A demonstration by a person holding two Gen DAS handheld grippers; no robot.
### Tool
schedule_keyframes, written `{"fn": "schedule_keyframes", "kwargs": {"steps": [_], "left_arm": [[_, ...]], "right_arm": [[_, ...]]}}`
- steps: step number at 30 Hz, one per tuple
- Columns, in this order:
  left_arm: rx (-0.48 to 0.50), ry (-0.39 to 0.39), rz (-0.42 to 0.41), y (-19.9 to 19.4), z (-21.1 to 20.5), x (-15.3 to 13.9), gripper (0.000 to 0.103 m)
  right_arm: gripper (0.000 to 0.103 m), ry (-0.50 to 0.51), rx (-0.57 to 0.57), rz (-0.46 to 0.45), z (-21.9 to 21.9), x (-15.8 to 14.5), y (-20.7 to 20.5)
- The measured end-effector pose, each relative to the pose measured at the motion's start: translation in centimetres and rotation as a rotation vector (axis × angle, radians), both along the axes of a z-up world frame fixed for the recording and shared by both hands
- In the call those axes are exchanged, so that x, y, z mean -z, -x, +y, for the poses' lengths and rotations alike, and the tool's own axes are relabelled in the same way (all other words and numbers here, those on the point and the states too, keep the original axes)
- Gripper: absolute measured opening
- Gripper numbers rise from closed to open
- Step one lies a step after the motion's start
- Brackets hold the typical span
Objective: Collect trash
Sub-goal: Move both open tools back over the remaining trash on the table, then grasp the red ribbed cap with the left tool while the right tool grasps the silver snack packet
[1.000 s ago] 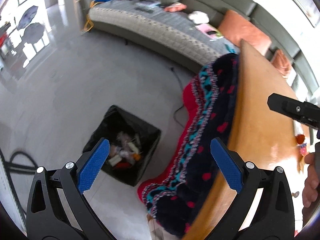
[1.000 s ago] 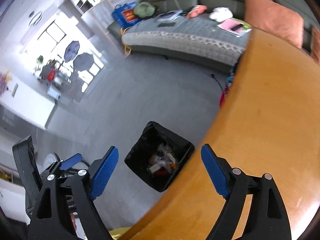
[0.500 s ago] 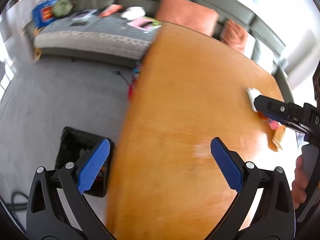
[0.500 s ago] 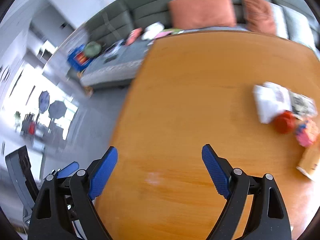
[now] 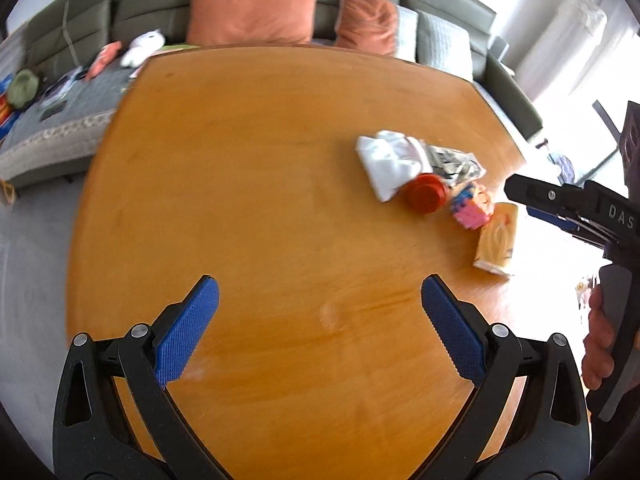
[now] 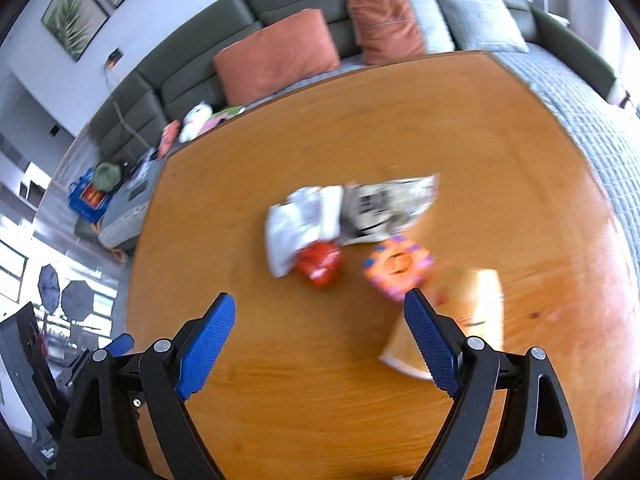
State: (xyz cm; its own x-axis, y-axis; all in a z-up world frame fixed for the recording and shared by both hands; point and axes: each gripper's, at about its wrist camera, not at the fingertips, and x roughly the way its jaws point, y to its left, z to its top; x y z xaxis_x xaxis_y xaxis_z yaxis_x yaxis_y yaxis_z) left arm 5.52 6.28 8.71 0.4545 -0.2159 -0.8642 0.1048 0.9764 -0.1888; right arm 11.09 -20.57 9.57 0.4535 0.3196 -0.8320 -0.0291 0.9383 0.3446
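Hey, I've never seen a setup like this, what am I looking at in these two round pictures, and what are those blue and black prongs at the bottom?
No robot here: a person holds a handheld gripper in each hand, and each carries a wide-angle camera looking forward along its two fingers. One picture comes from the left gripper, the other from the right gripper. The prongs are the fingers, with blue pads. Both are open and hold nothing. In the left picture the right gripper shows at the right edge, gripped by the person's hand.

Below lies a wooden table with a small heap of trash: a white wrapper, a printed wrapper, a red round thing, a pink and orange packet and a tan packet. Behind stands a sofa with orange cushions.
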Motion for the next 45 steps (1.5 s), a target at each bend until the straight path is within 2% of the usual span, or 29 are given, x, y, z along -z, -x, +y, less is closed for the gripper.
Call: {"fn": "schedule_keyframes", "kwargs": {"steps": [5, 11, 15, 20, 29, 33, 36, 41, 45], "left_arm": [[0.037, -0.012, 0.007, -2.4, -3.5, 0.8, 0.098], [0.087, -0.003, 0.037, -4.8, -7.8, 2.2, 0.098], [0.116, 0.023, 0.076, -6.2, -10.4, 3.5, 0.098], [0.083, 0.047, 0.124, -8.3, -12.9, 5.4, 0.098], [0.041, 0.088, 0.149, -10.4, -14.9, 7.0, 0.096], [0.038, 0.126, 0.127, -11.0, -15.1, 6.8, 0.081], [0.03, 0.142, 0.127, -11.5, -14.6, 6.5, 0.077], [0.017, 0.165, 0.142, -11.5, -13.7, 6.6, 0.077], [0.045, 0.147, 0.126, -10.7, -14.1, 6.6, 0.077]], "right_arm": [[0.086, 0.036, -0.001, 0.003, -3.0, 0.3, -1.7], [0.086, 0.109, -0.108, 0.059, -4.5, 2.1, -4.1], [0.086, 0.106, -0.131, 0.071, -5.3, 2.7, -5.2], [0.086, 0.079, -0.109, 0.085, -7.9, 3.0, -6.0], [0.086, 0.056, -0.105, 0.078, -10.5, 3.1, -7.3], [0.086, 0.046, -0.126, 0.085, -10.0, 3.5, -8.2], [0.086, 0.042, -0.142, 0.089, -9.4, 3.8, -8.7], [0.086, 0.031, -0.155, 0.093, -8.4, 4.1, -9.3], [0.086, 0.035, -0.162, 0.093, -7.9, 4.1, -9.7]]}}
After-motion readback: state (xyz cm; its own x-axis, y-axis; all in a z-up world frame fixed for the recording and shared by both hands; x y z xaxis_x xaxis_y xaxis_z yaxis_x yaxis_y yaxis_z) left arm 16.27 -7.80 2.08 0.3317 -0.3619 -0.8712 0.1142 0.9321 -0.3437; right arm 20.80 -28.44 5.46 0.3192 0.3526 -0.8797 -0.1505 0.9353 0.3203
